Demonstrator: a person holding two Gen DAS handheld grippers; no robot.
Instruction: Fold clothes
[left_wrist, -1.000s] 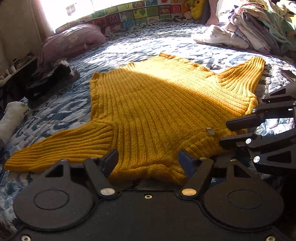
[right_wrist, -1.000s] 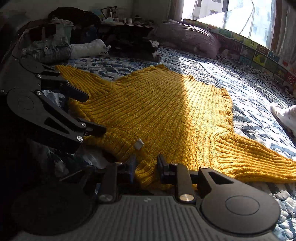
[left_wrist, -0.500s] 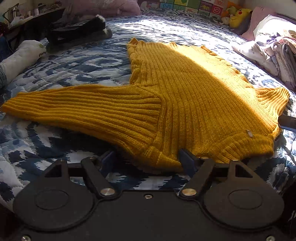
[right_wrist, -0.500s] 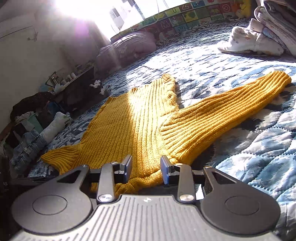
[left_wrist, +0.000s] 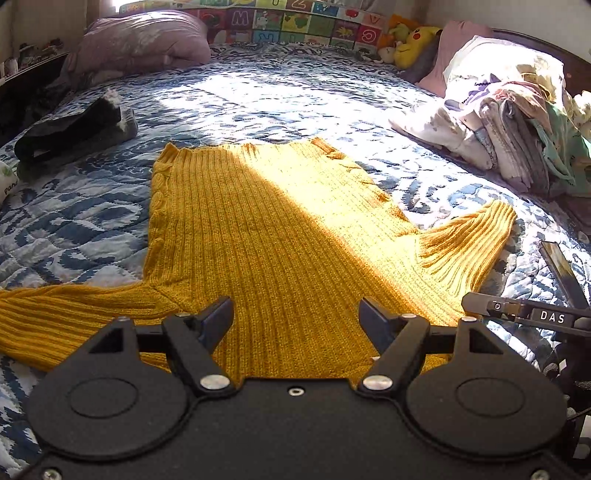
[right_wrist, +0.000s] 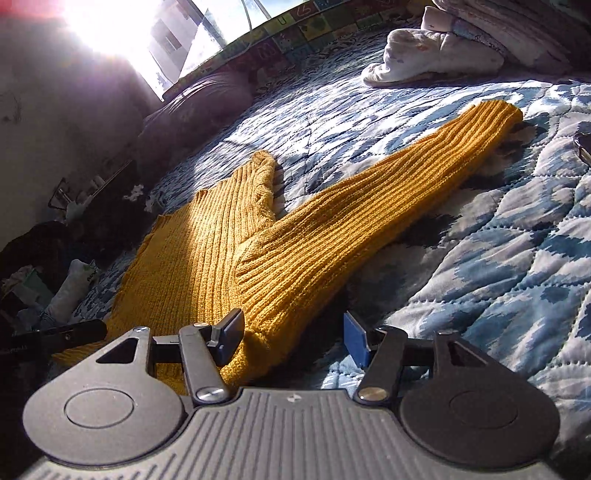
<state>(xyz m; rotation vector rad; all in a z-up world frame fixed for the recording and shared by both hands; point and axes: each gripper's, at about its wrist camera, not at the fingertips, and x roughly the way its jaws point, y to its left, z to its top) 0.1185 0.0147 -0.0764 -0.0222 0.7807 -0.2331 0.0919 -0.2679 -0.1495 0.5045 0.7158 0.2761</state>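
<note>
A mustard-yellow ribbed knit sweater (left_wrist: 266, 229) lies spread flat on the blue-and-white quilted bed (left_wrist: 277, 96). One sleeve runs off to the left and the other to the right. My left gripper (left_wrist: 295, 321) is open low over the sweater's near edge, nothing pinched. In the right wrist view the sweater (right_wrist: 207, 251) stretches away, with one sleeve reaching toward the upper right. My right gripper (right_wrist: 293, 336) is open at the near shoulder edge. Knit bulges beside its left finger (right_wrist: 231, 330), and bare quilt lies by its right finger. The right gripper's tip (left_wrist: 517, 314) shows at the right of the left wrist view.
A pile of folded clothes (left_wrist: 517, 140) sits at the right of the bed. A dark garment (left_wrist: 74, 129) lies at the left, and a pink pillow (left_wrist: 140, 40) and plush toys (left_wrist: 410, 40) at the back. A dark flat object (left_wrist: 561, 269) lies beside the right sleeve.
The right gripper's jaws have opened wider at the shoulder edge. The left gripper has swung from the left sleeve side to face the sweater's middle, still open.
</note>
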